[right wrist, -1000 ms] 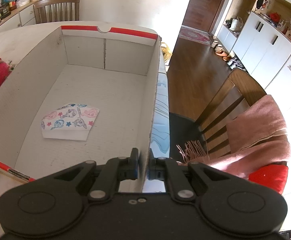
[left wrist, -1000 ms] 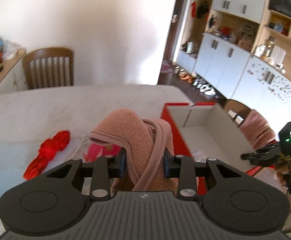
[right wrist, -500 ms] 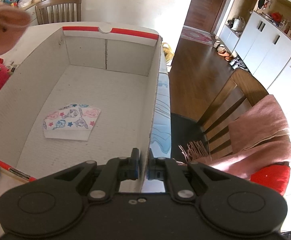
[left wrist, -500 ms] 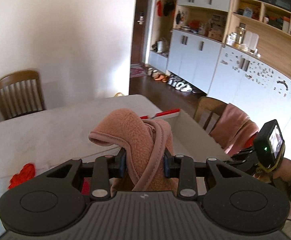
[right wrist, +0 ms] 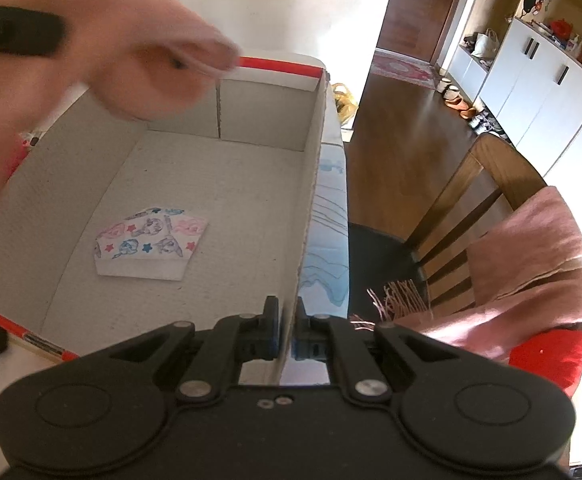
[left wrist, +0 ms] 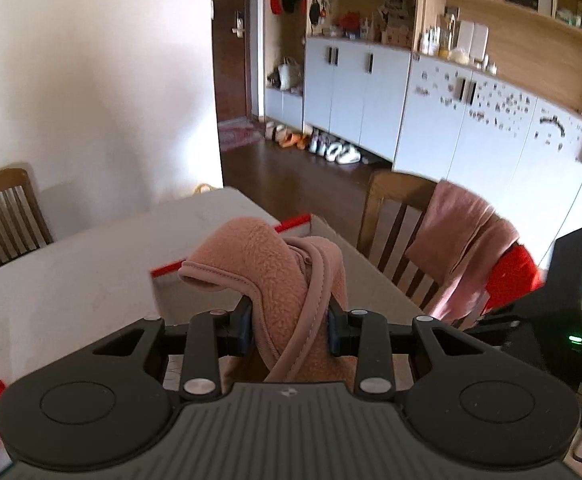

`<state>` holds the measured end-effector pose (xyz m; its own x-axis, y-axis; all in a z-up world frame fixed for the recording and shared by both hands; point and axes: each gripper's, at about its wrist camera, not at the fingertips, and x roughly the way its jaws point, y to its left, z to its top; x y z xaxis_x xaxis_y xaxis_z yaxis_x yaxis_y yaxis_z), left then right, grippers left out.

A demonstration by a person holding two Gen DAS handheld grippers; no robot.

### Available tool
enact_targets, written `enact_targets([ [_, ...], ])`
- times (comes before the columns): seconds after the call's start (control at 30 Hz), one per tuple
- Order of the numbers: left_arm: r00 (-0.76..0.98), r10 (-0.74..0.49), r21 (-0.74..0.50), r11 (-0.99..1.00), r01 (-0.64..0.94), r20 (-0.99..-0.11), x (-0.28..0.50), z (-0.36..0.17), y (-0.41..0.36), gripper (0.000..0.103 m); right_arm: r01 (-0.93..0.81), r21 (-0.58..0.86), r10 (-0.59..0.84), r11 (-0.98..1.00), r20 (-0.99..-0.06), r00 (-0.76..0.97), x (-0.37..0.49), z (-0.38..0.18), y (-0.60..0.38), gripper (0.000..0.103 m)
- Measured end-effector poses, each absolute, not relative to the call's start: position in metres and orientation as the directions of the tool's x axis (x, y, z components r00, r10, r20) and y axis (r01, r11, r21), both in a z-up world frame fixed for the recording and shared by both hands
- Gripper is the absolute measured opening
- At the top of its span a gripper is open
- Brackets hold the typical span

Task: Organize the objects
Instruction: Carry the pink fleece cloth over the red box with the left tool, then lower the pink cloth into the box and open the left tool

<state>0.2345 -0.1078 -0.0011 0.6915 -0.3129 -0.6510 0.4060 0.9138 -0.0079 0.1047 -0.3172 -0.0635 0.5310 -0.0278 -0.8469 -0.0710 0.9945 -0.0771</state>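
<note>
Carrying: pink fleece garment [left wrist: 279, 276], clamped in left gripper [left wrist: 289, 326], above cardboard box [right wrist: 227, 184].
Bracing: right gripper [right wrist: 289, 330] pinched box wall.
Advice: release only over bare floor, beside patterned face mask [right wrist: 151, 242].

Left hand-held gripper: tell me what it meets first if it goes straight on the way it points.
Probably the white cardboard box: the left hand-held gripper, shut on the pink fleece cloth, points down over it. Depth is uncertain.
</note>
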Motion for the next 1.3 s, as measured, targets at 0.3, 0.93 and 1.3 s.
enact_targets([
  [0.3, 0.653, -0.254, 0.056, 0.909, 0.414, -0.713, 0.266, -0.052, -0.154, 0.033, -0.084, -0.067, -0.013, 0.994, -0.849, 0.529, 0.105, -0.064, -0.319, 0.005],
  [0.93, 0.374, -0.320, -0.177, 0.913, 0.368, -0.870, 0.308, -0.114, -0.155, 0.036, -0.101, -0.056, 0.005, 0.993, -0.854, 0.520, 0.106, -0.064, -0.321, 0.006],
  [1.3, 0.380, -0.329, -0.195, 0.917, 0.349, -0.864, 0.301, -0.105, -0.143, 0.069, -0.099, -0.054, 0.005, 0.994, -0.855, 0.519, 0.106, -0.065, -0.321, 0.006],
])
